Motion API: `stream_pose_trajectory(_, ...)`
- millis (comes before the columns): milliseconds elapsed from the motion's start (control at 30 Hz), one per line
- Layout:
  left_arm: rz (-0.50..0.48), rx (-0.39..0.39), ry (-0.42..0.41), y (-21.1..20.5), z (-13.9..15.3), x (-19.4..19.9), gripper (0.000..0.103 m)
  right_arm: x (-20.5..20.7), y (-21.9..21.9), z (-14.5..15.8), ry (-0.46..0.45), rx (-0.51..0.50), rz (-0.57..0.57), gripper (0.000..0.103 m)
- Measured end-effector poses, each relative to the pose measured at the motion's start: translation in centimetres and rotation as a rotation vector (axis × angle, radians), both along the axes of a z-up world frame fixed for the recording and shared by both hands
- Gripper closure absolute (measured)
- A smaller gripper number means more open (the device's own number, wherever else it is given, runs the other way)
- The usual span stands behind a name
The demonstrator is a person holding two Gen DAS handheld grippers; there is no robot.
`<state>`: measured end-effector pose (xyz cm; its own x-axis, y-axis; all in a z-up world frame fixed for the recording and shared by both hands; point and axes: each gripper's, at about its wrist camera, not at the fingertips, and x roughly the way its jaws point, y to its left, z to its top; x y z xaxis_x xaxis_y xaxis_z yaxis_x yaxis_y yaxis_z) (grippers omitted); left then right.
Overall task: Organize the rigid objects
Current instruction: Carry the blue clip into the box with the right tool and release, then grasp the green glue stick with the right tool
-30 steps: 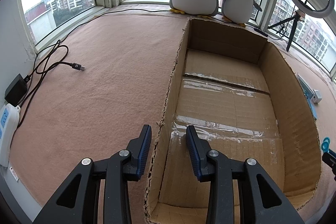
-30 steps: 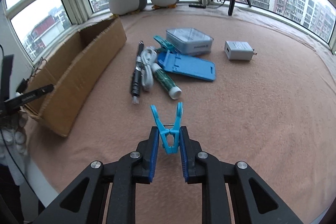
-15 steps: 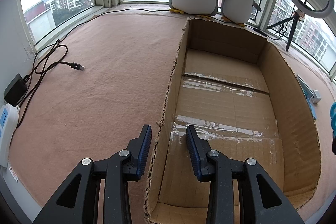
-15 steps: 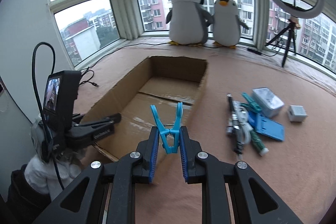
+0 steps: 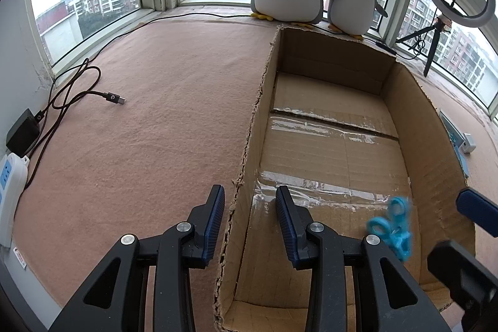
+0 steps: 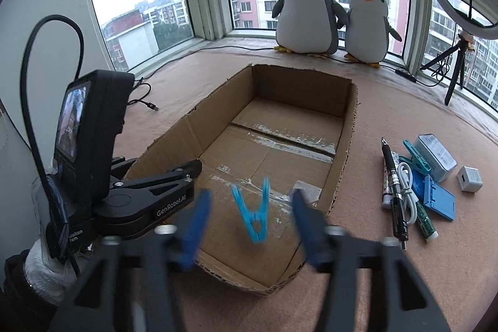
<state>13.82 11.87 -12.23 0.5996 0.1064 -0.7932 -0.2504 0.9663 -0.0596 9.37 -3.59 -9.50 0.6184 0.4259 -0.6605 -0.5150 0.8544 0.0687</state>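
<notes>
Here the right gripper (image 6: 249, 218) is seen with its fingers opening, and the blue clothespin (image 6: 254, 213) is released between them, untouched, blurred above the cardboard box (image 6: 348, 145). The left gripper (image 5: 250, 223) is clamped on the box's near left wall, its fingers astride the torn edge.

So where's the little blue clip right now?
The blue clip is loose between the right gripper's opening jaws, over the near end of the cardboard box.
</notes>
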Motion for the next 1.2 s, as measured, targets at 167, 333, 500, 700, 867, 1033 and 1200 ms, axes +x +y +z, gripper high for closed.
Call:
stream_pose_trajectory(167, 0.000, 0.004, 0.000, 0.0, 0.0, 0.0, 0.066, -0.1, -1.1, 0.5, 0.015, 0.040, -0.006, 0.040)
stream_pose_trajectory(333, 0.002, 0.008, 0.000, 0.0, 0.0, 0.0, 0.066, -0.4, -3.0, 1.0, 0.027, 0.085, -0.025, 0.040)
stream_pose_trajectory(500, 0.002, 0.009, 0.000, -0.1, 0.0, 0.0, 0.066, -0.8, -6.9, 1.1, 0.036, 0.124, -0.079, 0.040)
stream_pose_trajectory(700, 0.003, 0.008, 0.000, -0.1, 0.0, 0.0, 0.066, -0.6, -13.2, 0.6, 0.048, 0.117, -0.194, 0.040)
stream_pose_trajectory(867, 0.004, 0.007, 0.000, -0.1, 0.0, 0.0, 0.066, 1.2, -16.8, -0.4, 0.070, 0.041, -0.238, 0.052)
stream_pose_trajectory(1033, 0.006, 0.010, 0.001, -0.2, 0.0, 0.0, 0.066, 3.7, -18.3, -2.1, 0.112, -0.043, -0.216, 0.068)
stream_pose_trajectory(1200, 0.006, 0.009, 0.002, -0.1, 0.0, 0.0, 0.066, 5.6, -17.6, -3.5, 0.125, -0.111, -0.178, 0.072)
